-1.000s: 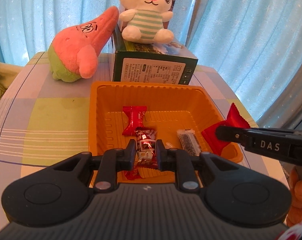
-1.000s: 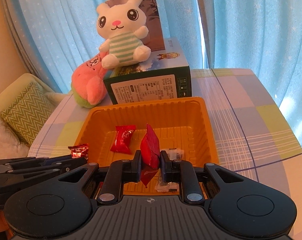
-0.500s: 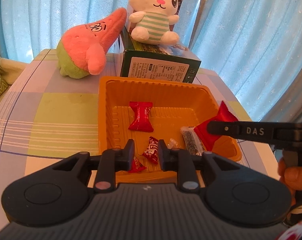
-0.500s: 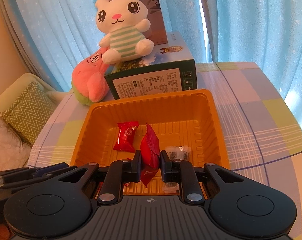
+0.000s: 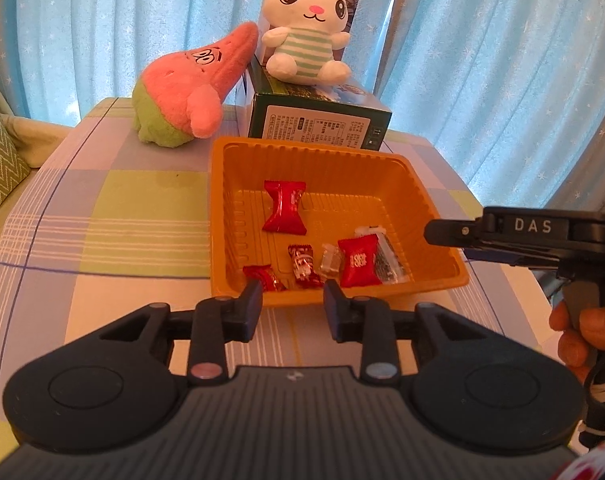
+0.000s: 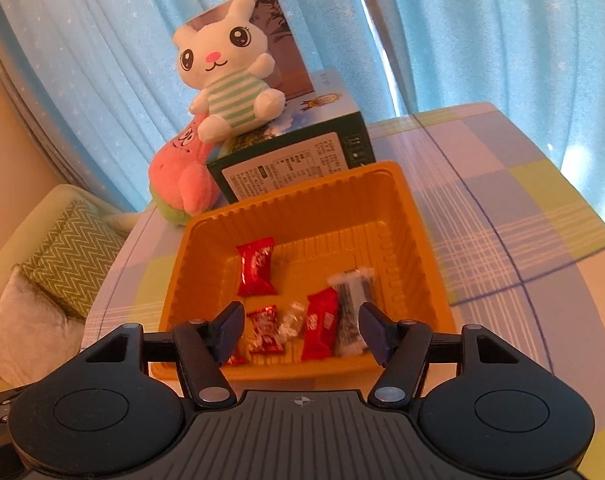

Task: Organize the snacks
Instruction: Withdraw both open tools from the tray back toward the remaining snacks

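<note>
An orange plastic tray (image 5: 386, 168) (image 6: 418, 224) holds several wrapped snacks: a large red candy (image 5: 284, 207) (image 6: 256, 267), a red packet (image 5: 357, 261) (image 6: 320, 323), small red candies (image 5: 303, 266) (image 6: 265, 327), a clear candy (image 5: 331, 259) and a dark bar (image 5: 388, 256) (image 6: 352, 304). My left gripper (image 5: 292, 306) is open and empty at the tray's near edge. My right gripper (image 6: 300, 326) is open and empty over the tray's near edge; it shows from the side in the left wrist view (image 5: 502, 232).
A green box (image 5: 318, 126) (image 6: 298, 160) stands behind the tray with a white bunny plush (image 5: 306, 36) (image 6: 226, 76) on it. A pink star plush (image 5: 194, 92) (image 6: 182, 176) leans at its left. The checked tablecloth (image 5: 102, 208) covers the table. A sofa cushion (image 6: 62, 260) lies left.
Both grippers opened. The left one dropped its small red candy and the right one dropped its red packet into the tray. Both pulled back toward the near edge.
</note>
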`<state>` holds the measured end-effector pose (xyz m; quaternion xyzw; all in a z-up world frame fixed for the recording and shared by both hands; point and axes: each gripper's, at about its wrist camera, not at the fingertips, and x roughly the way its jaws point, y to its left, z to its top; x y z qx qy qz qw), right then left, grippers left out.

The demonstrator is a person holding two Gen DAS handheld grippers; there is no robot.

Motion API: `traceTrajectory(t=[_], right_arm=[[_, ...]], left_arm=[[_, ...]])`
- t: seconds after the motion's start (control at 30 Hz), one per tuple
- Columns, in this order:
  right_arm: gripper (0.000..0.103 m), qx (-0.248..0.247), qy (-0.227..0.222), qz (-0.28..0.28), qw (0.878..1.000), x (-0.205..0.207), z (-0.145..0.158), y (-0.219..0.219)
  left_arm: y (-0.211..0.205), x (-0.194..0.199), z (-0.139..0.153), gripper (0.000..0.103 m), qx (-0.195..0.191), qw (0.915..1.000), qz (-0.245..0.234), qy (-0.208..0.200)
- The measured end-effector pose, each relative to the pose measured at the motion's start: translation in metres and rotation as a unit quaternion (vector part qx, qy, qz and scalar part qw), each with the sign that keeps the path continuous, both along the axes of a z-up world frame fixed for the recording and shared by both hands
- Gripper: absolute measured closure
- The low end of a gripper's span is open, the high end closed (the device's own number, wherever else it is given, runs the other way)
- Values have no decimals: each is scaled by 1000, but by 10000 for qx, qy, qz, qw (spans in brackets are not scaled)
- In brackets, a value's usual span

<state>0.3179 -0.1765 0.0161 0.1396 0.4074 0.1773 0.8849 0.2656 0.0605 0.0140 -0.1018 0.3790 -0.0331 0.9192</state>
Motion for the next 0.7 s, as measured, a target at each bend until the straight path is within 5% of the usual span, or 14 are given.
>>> traceTrajectory(t=[0.37, 0.7], right_arm=[[40, -631, 75, -23, 9980, -92, 13, -15], [40, -699, 100, -59, 9975, -175, 21, -20]], left_arm=[[-19, -76, 11, 56, 138, 9998, 85, 66], [-31, -149, 20, 41, 98, 9998, 175, 73]])
